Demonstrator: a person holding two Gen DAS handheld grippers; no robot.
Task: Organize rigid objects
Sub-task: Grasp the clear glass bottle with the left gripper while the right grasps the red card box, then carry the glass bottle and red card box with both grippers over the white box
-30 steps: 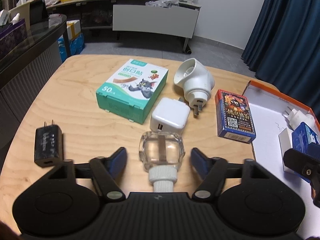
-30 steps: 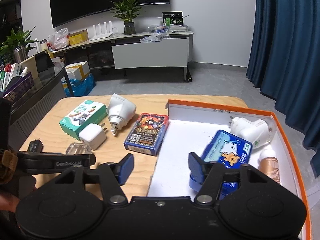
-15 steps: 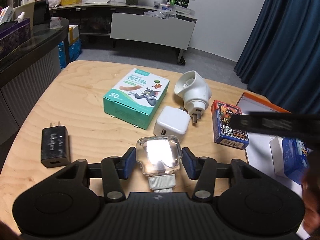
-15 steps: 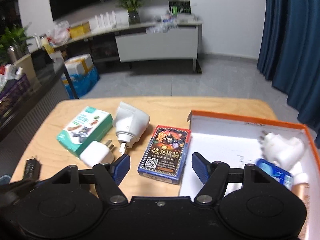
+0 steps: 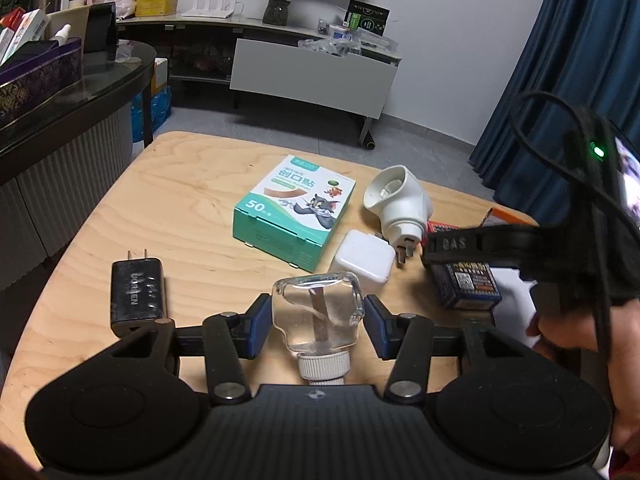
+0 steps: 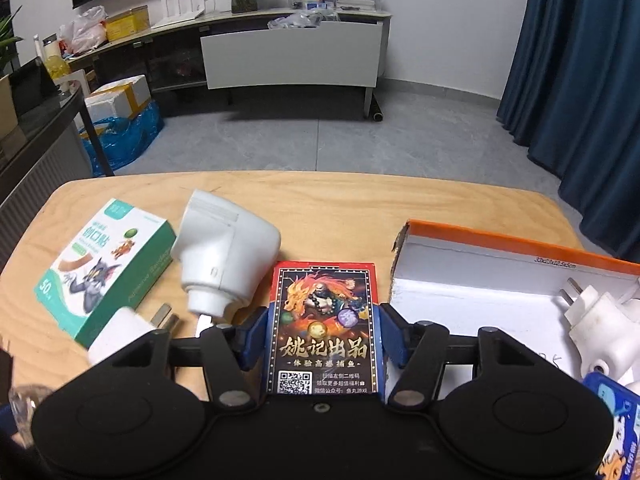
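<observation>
Left gripper [image 5: 317,322] jaws pinch a clear bottle [image 5: 318,314] over the bench [image 5: 192,216]. Right gripper [image 6: 323,340] jaws, just closing, flank a card box [image 6: 324,328] beside the orange tray [image 6: 520,246].

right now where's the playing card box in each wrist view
Left wrist: the playing card box is at the right edge, mostly hidden behind the right claw's black frame.
Right wrist: bottom centre, between the blue pads of the right claw.
Shared landmark: the green bandage box, left of it in both.
</observation>
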